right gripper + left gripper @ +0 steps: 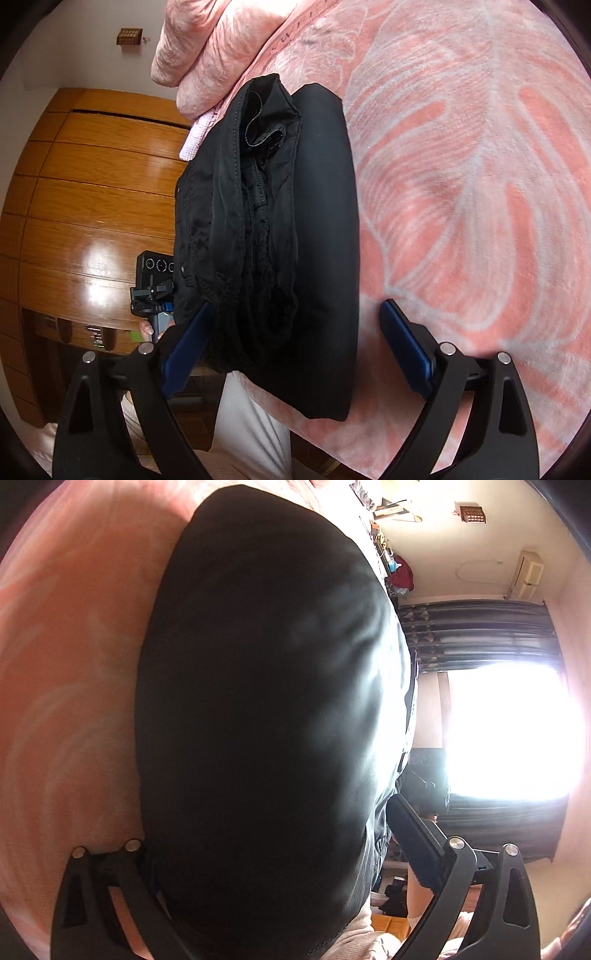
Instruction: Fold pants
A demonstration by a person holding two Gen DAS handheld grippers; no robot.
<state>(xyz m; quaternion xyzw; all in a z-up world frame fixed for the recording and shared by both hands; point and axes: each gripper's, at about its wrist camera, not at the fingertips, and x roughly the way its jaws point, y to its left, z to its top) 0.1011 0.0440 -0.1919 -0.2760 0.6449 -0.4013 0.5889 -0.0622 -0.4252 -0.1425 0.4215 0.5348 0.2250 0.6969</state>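
The black pants (295,229) lie folded into a thick stack on the pink leaf-patterned blanket (461,184), waistband layers showing at the stack's left side. My right gripper (295,325) is open, its blue pads (404,343) on either side of the stack's near end. In the left wrist view the pants (266,701) fill the middle as a smooth black surface. My left gripper (266,834) is open and wide around the stack; the right finger (417,842) shows, the left one is mostly hidden behind the cloth.
A bunched pink quilt (207,48) lies beyond the pants. A wooden wardrobe (92,184) stands to the left. A bright window (509,731) with dark curtains (476,635) is in the left wrist view. The other gripper's body (155,288) shows beside the stack.
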